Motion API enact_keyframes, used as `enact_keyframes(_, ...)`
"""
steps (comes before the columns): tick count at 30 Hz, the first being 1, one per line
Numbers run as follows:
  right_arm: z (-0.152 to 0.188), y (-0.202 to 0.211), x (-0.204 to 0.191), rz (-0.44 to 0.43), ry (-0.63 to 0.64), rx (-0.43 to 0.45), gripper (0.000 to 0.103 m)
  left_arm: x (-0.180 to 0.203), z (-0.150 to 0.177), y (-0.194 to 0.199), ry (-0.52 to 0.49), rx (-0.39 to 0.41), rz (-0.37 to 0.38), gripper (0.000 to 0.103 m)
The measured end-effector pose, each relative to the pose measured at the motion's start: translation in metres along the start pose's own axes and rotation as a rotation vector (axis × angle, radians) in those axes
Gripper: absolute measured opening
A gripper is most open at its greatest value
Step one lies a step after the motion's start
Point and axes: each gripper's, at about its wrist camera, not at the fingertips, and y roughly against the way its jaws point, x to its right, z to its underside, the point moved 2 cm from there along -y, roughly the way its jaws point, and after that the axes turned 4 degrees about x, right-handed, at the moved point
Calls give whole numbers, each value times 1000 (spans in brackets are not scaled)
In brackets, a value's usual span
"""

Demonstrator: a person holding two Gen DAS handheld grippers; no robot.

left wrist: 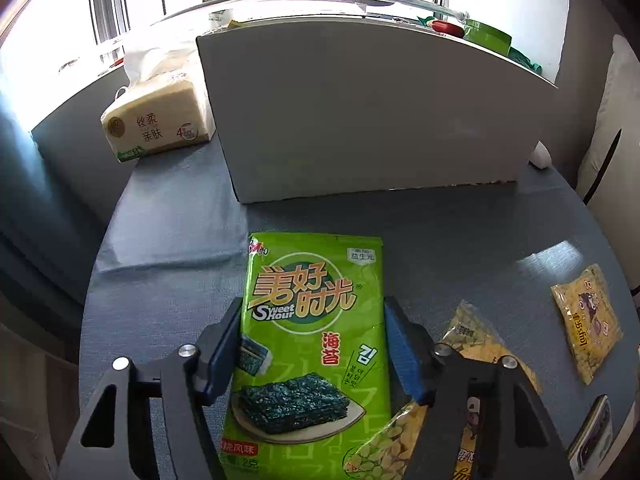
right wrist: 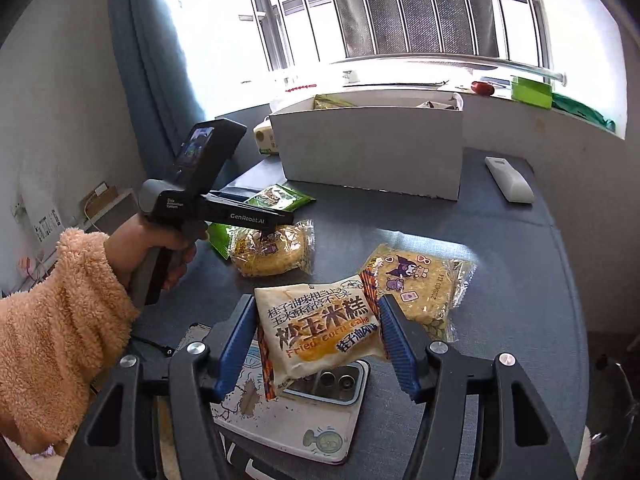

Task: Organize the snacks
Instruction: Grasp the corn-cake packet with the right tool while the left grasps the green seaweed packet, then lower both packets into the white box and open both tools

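My left gripper [left wrist: 314, 320] is shut on a green seaweed snack pack [left wrist: 316, 336], with the jaws pressed on its two side edges just above the blue table [left wrist: 460, 240]. My right gripper [right wrist: 316, 320] is shut on a cream fried corn cake pack [right wrist: 320, 328] and holds it above a phone. A white open box [left wrist: 360, 120] stands at the back; in the right wrist view it [right wrist: 372, 152] holds some packs. Yellow noodle snack packs lie loose on the table [right wrist: 416, 284], [right wrist: 272, 252]. The left gripper also shows in the right wrist view [right wrist: 280, 200].
A tissue pack [left wrist: 156, 124] sits left of the box. A white remote [right wrist: 510, 180] lies to the right of the box. A phone [right wrist: 296, 412] lies under my right gripper. More yellow packs [left wrist: 588, 324], [left wrist: 480, 340] lie right of the seaweed. The windowsill holds green items [right wrist: 532, 90].
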Motion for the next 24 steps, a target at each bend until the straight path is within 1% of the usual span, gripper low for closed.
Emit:
enact_keyframes(1,0,0,1,-2,-6,2,66,0,0,3,-6,10,11,66)
enact_keyframes(3,1,0,4,-8,-15,2,66,-1,0,9,-24,34,-6,63)
enact_keyframes(6,0,-3,7,-9,-27,2,66,-3,-4,29,-24,113,-35,63)
enact_keyframes(7,-1,-4,9,-7,-31,3,66,-6,-8,38,-24,146,-59,63)
enact_keyframes(9,-4,-6,11,-8,-45,5,66,-12,-18,55,-42,226,-132,63)
enact_keyframes(10,-7,-7,13,-11,-53,9,66,-13,-23,65,-46,261,-154,63)
enact_keyframes(11,-11,-8,15,-13,-61,14,66,-16,-29,77,-43,298,-161,63)
enact_keyframes(12,-16,-9,17,-10,-68,21,66,-17,-35,87,-37,330,-150,63)
enact_keyframes(14,-33,-11,22,-8,-75,44,66,-17,-50,105,-17,371,-101,63)
enact_keyframes(18,-86,-18,37,4,-91,106,66,-18,-90,122,65,417,52,63)
enact_keyframes(20,-118,-27,48,15,-123,126,66,-15,-113,122,92,432,95,63)
enact_keyframes(21,-133,-32,55,17,-158,147,67,-13,-127,119,99,437,115,63)
enact_keyframes(22,-146,-38,63,19,-205,164,67,-13,-140,112,108,435,122,63)
enact_keyframes(24,-172,-60,79,33,-291,158,67,-13,-164,97,133,419,130,63)
